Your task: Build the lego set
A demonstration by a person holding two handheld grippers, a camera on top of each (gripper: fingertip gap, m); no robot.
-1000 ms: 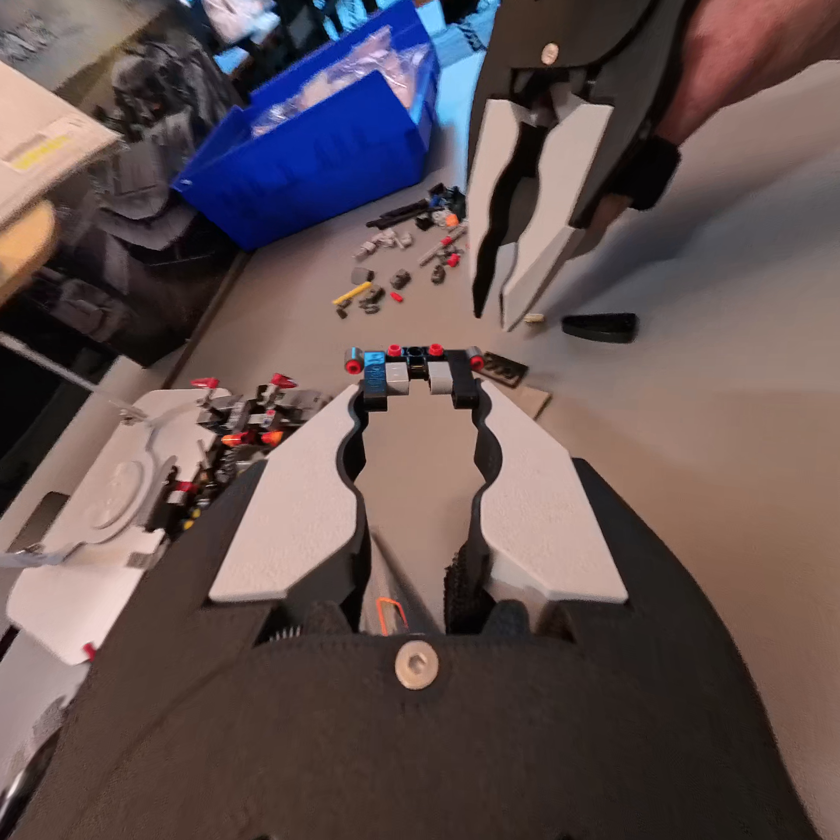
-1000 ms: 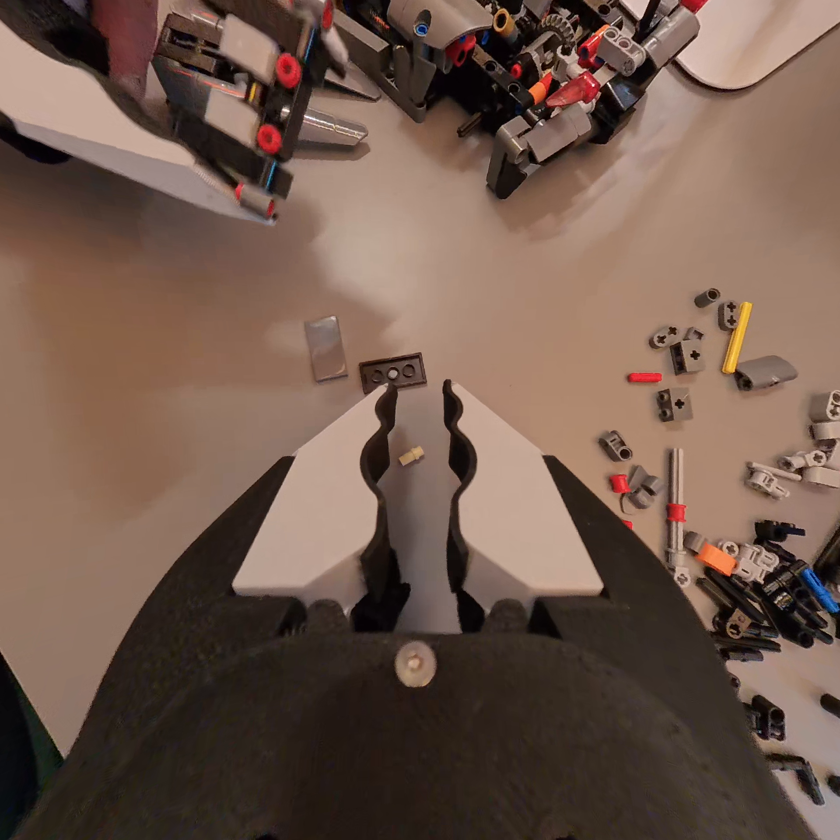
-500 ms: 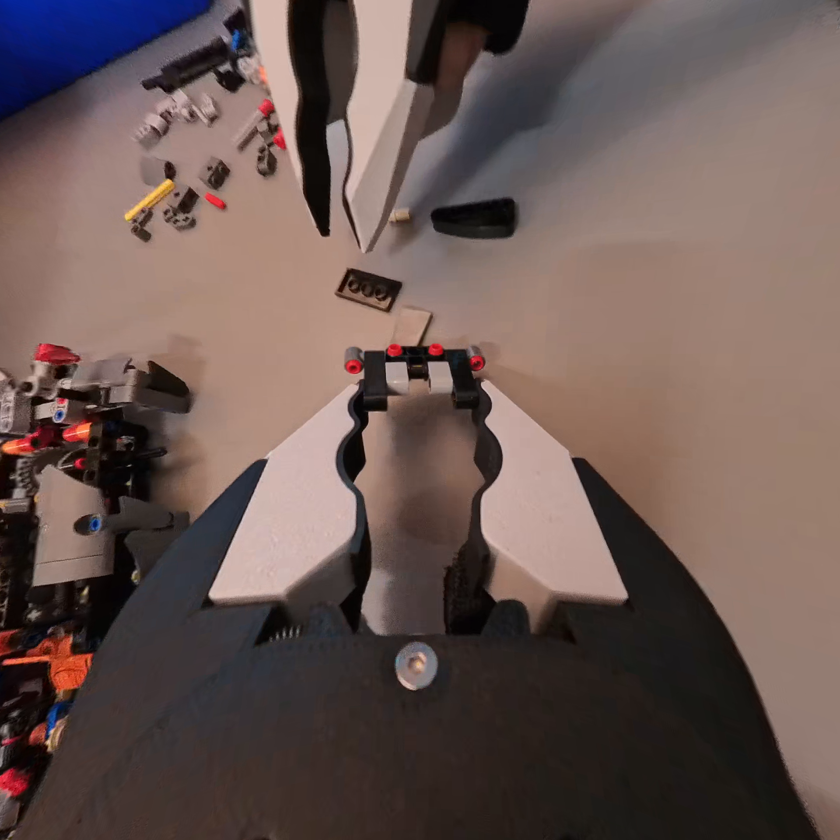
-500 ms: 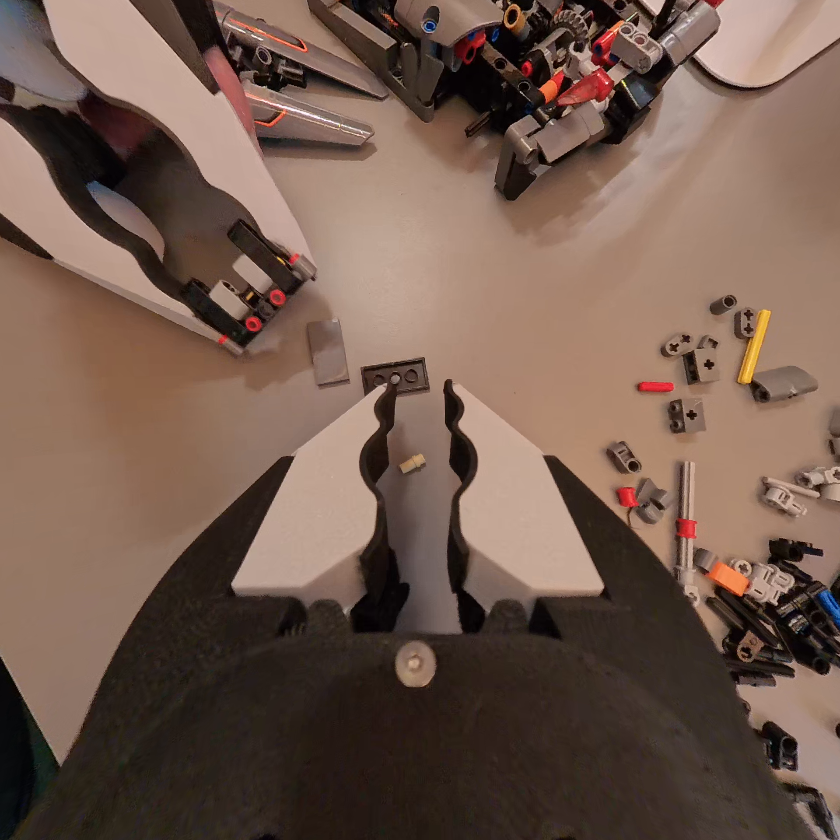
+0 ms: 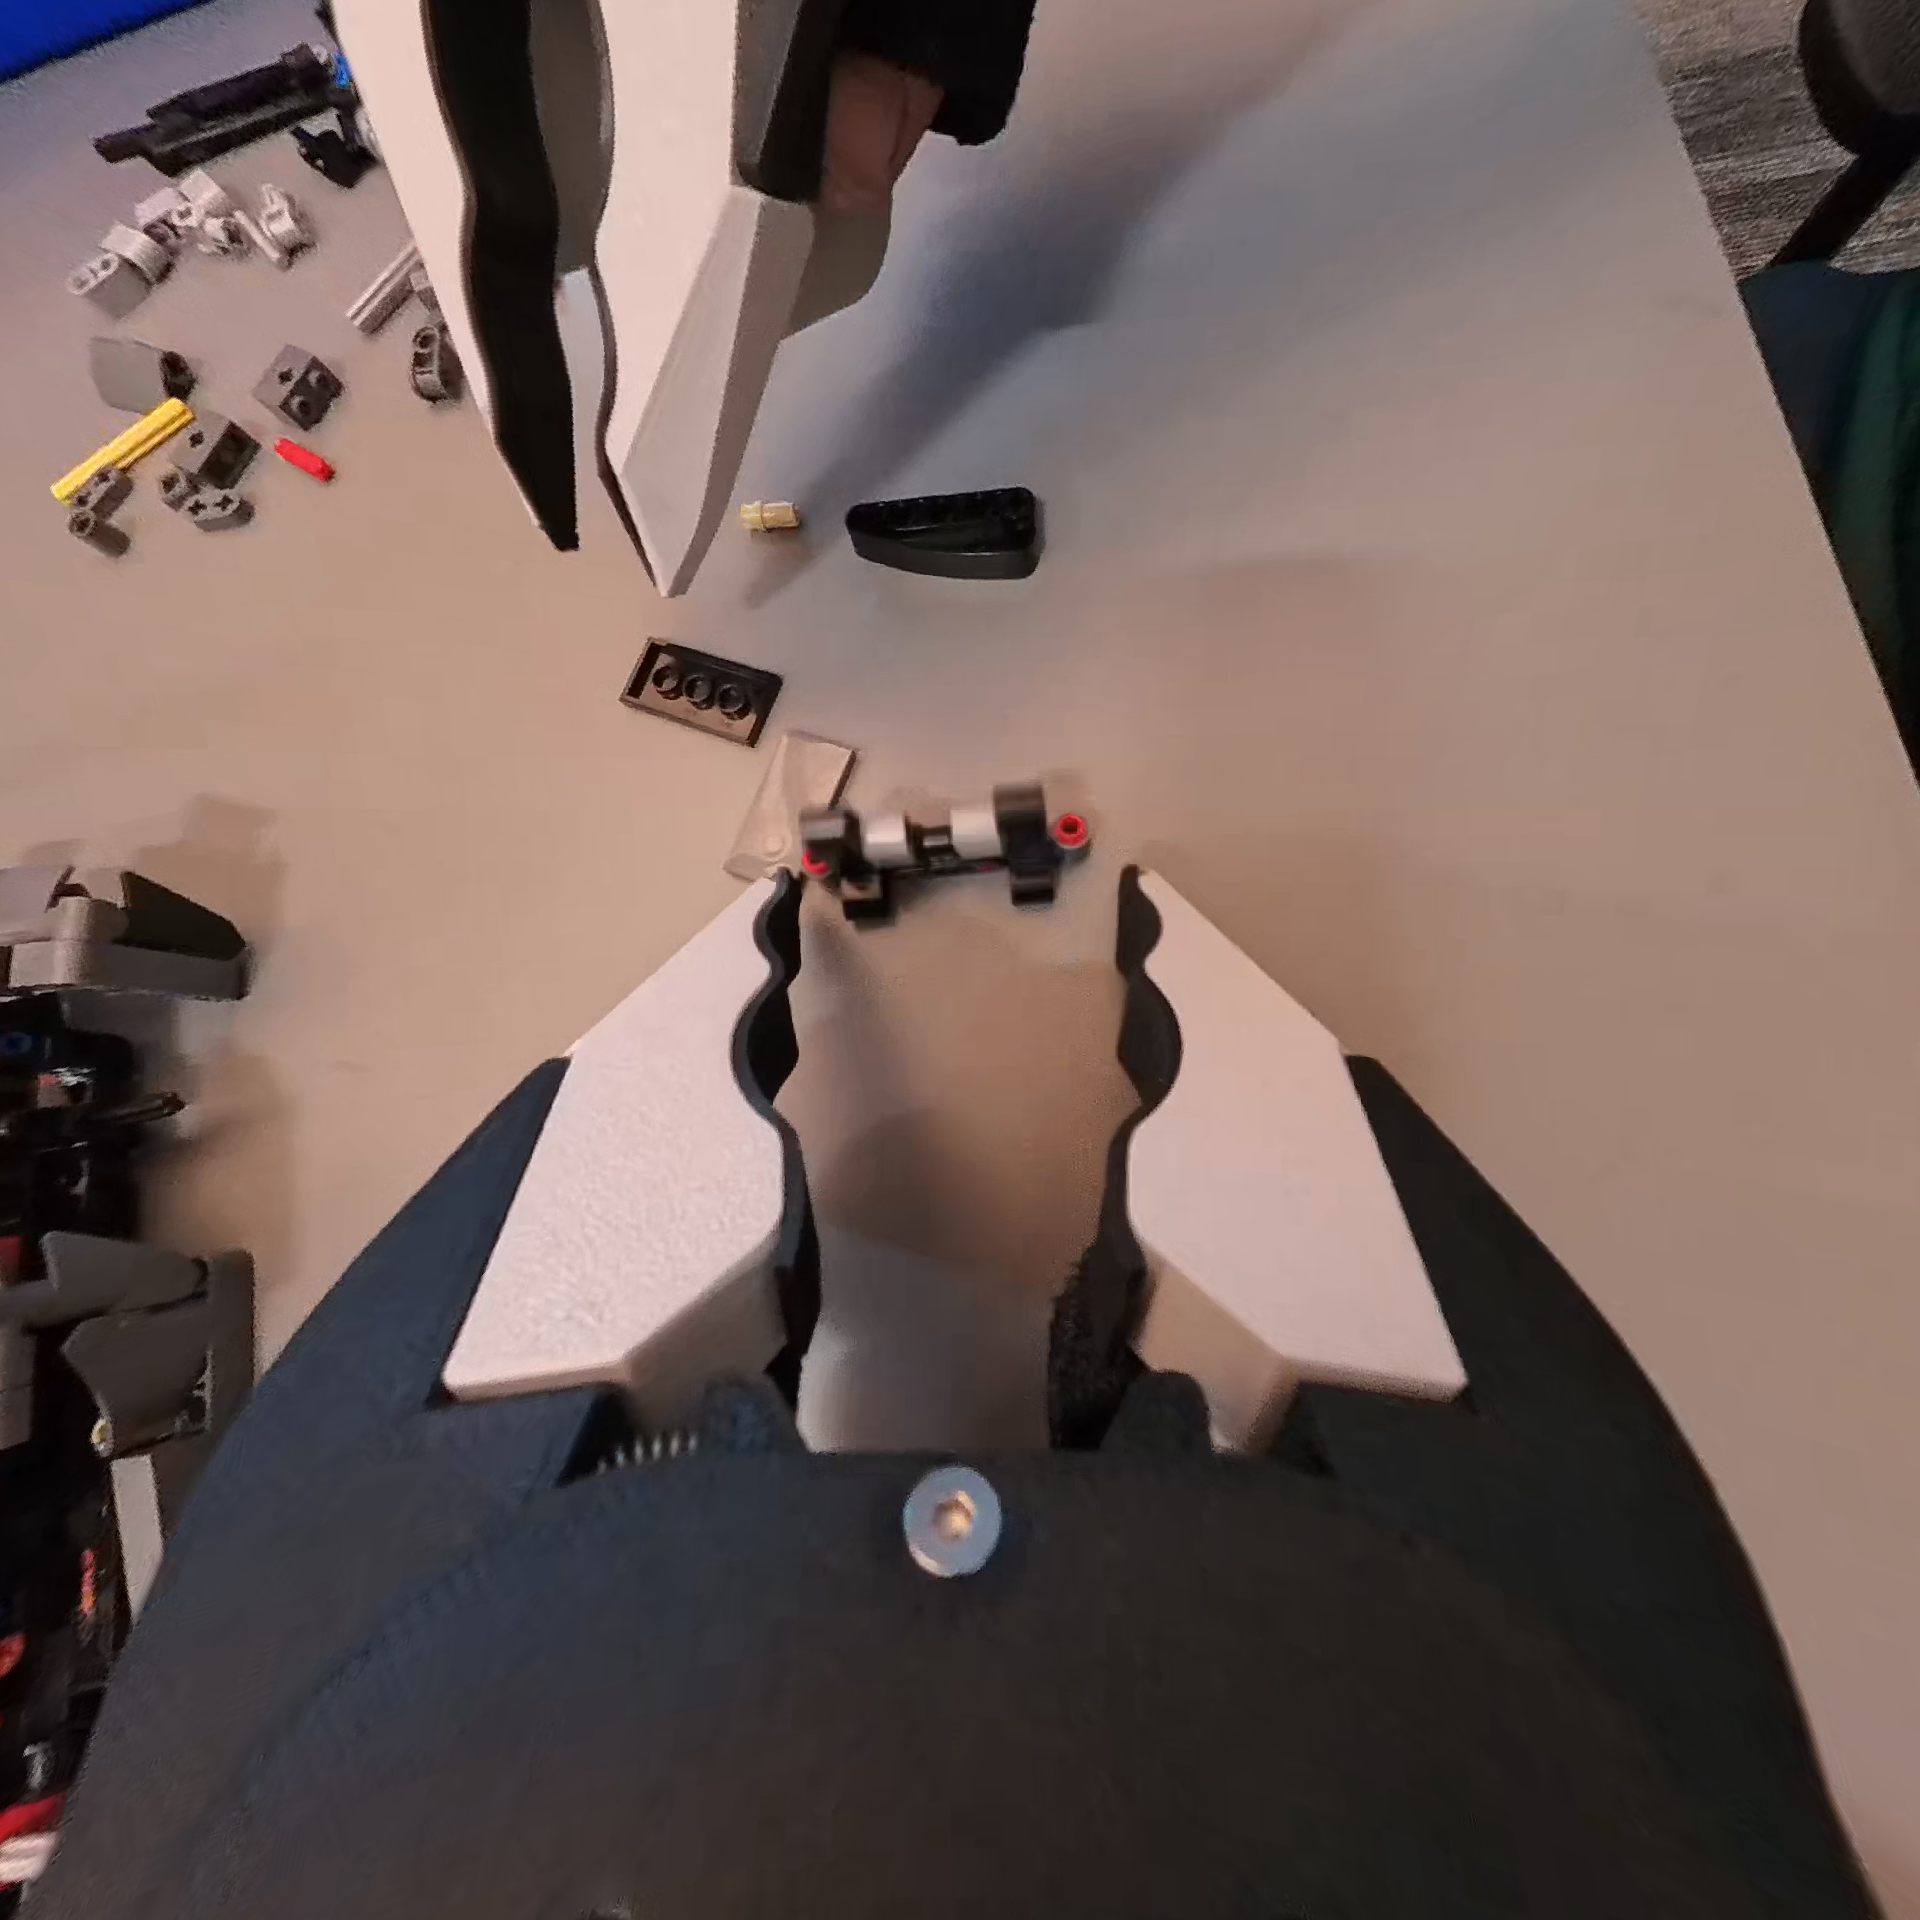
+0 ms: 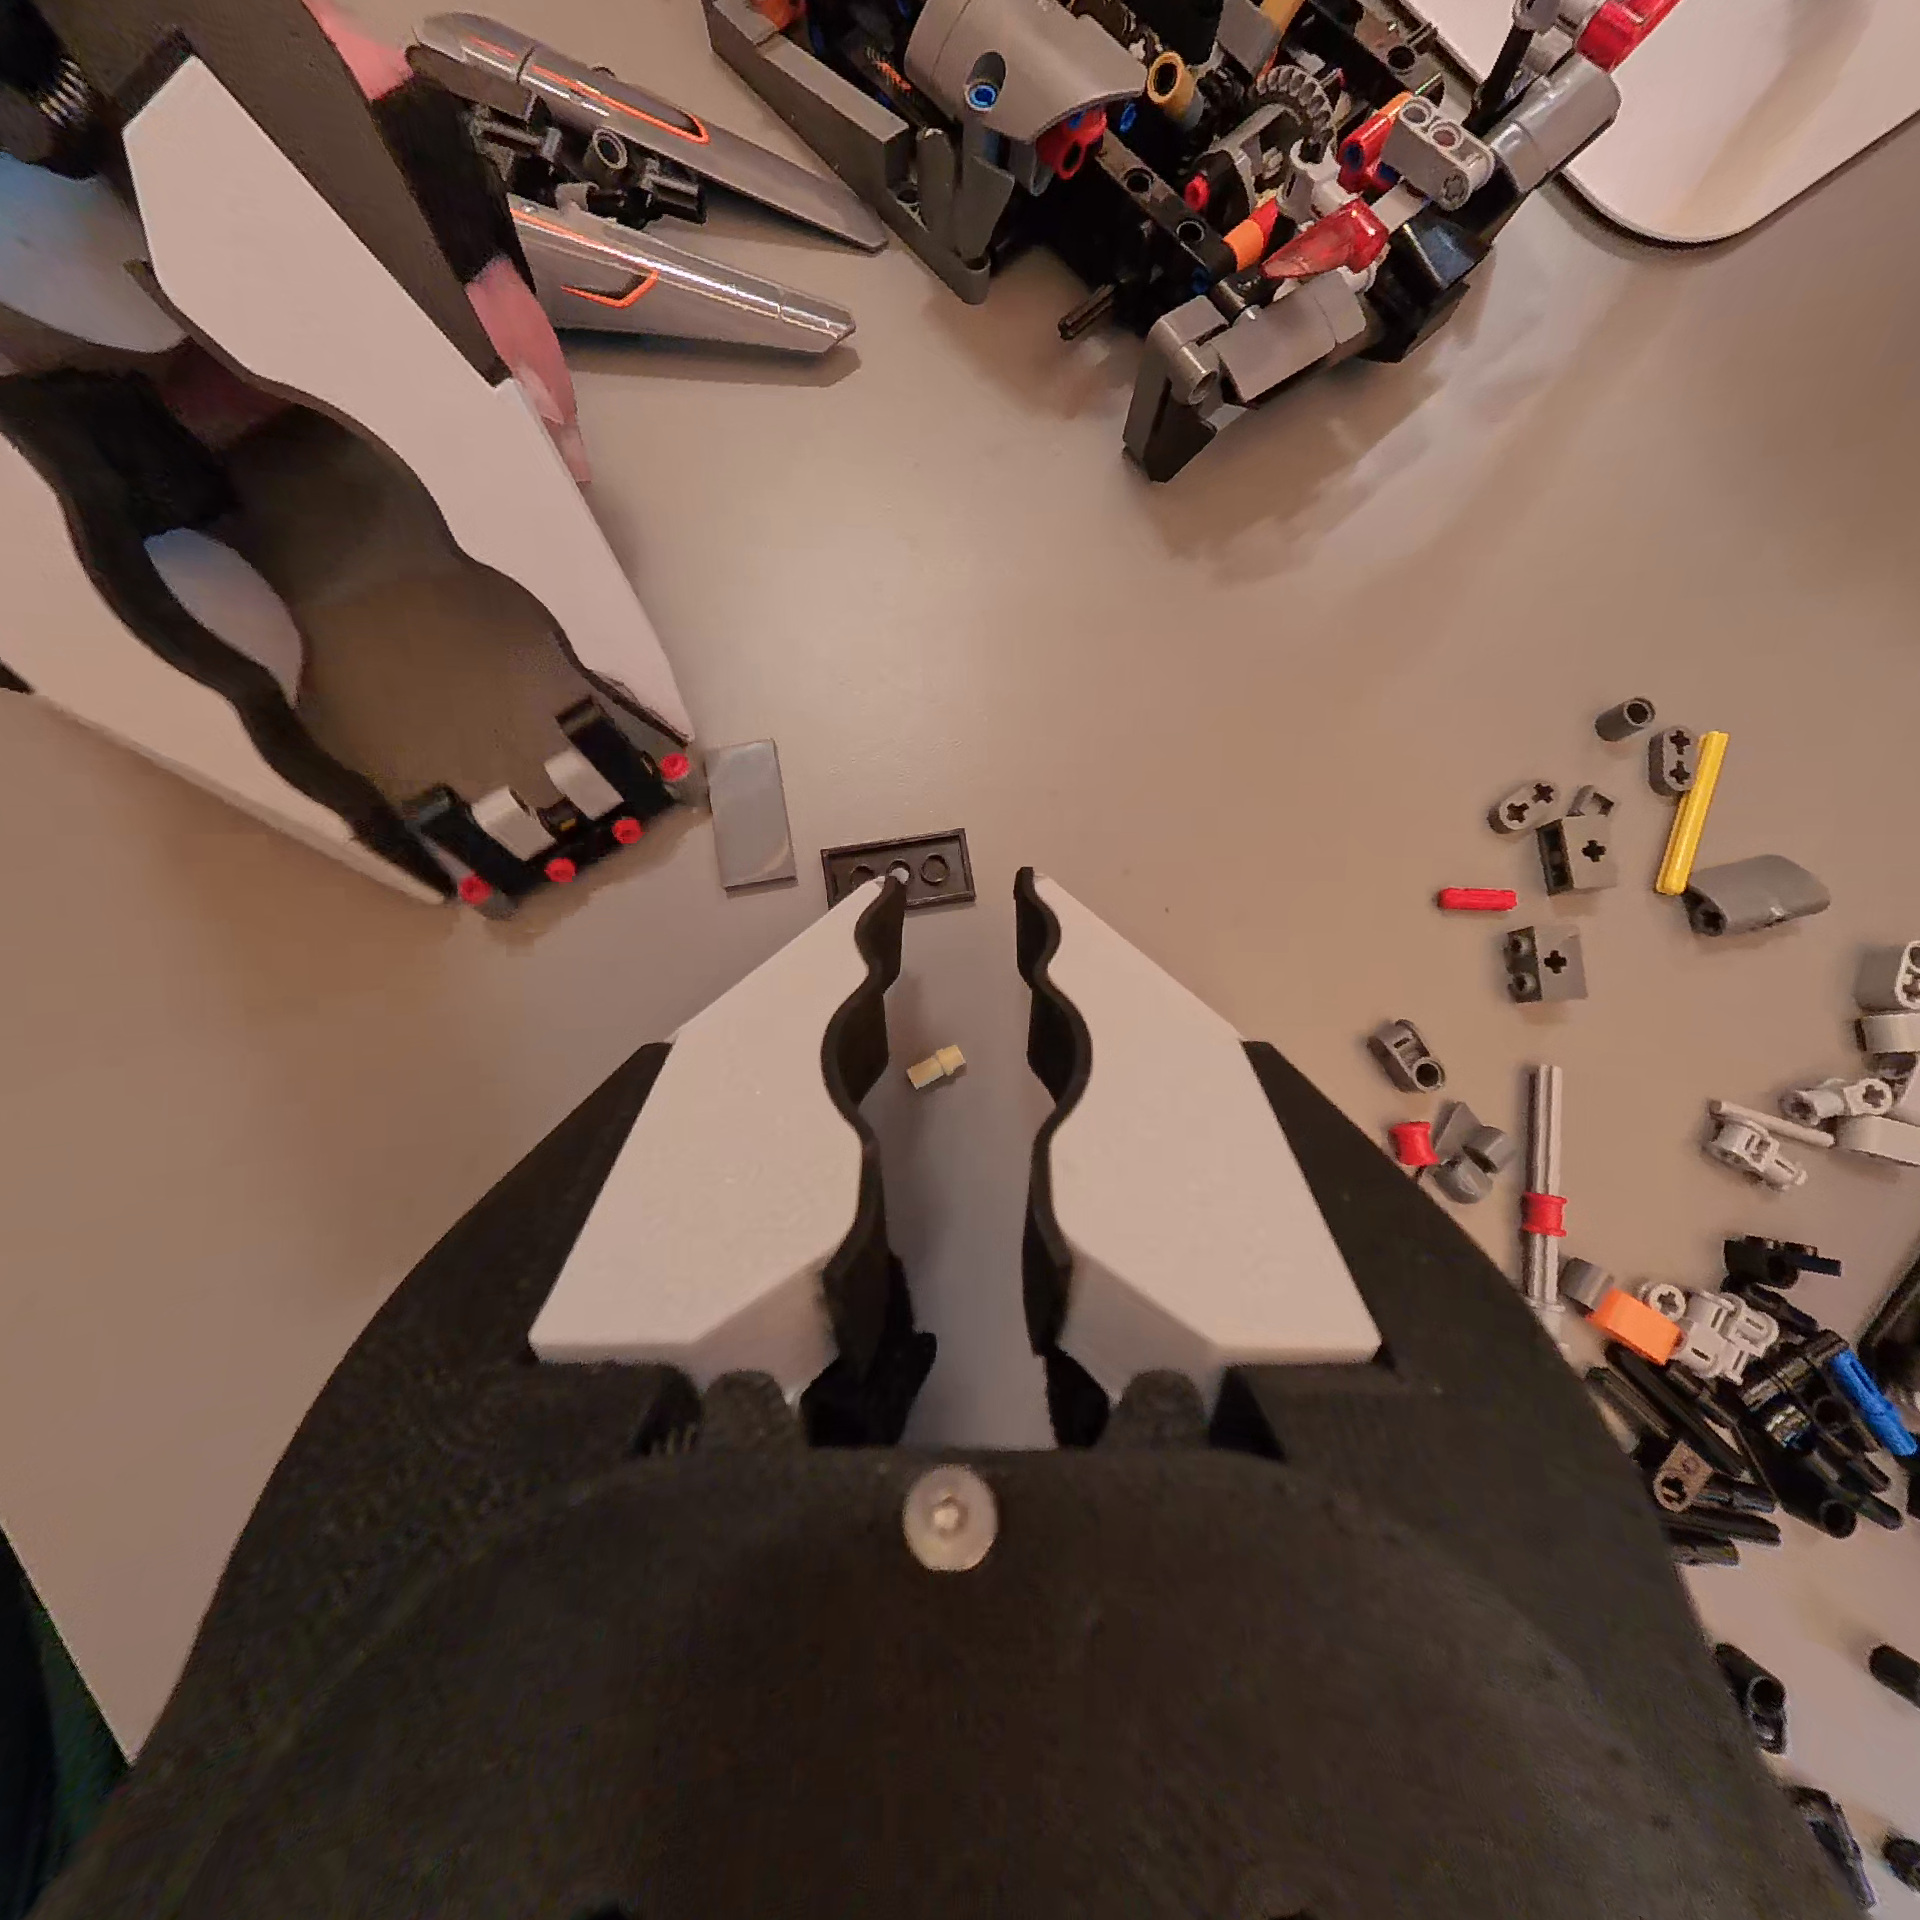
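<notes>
A small black and grey sub-assembly with red pins (image 5: 940, 847) lies on the table just ahead of my left gripper (image 5: 956, 883), whose fingers stand apart on either side of it. It also shows in the right wrist view (image 6: 561, 821), between the left gripper's tips. My right gripper (image 6: 956, 883) is slightly open and empty, hovering over a tan pin (image 6: 935, 1068). A black plate with holes (image 6: 899, 868) and a grey flat tile (image 6: 750, 812) lie between the two grippers. The partly built model (image 6: 1247, 177) sits at the far side.
Several loose grey, black, red and yellow pieces (image 6: 1662, 831) are scattered to the right. Two silver pointed panels (image 6: 665, 281) lie by the model. A black curved piece (image 5: 945, 530) lies near the tan pin. The table's edge (image 5: 1818, 520) runs on the right of the left wrist view. The tan pin (image 6: 935, 1068) lies around 4 cm away from my right fingertips. My left wrist view (image 5: 769, 511) looks at it from another angle.
My left gripper came down to the table next to the grey tile and opened, letting go of the sub-assembly. My right gripper stayed over the tan pin.
</notes>
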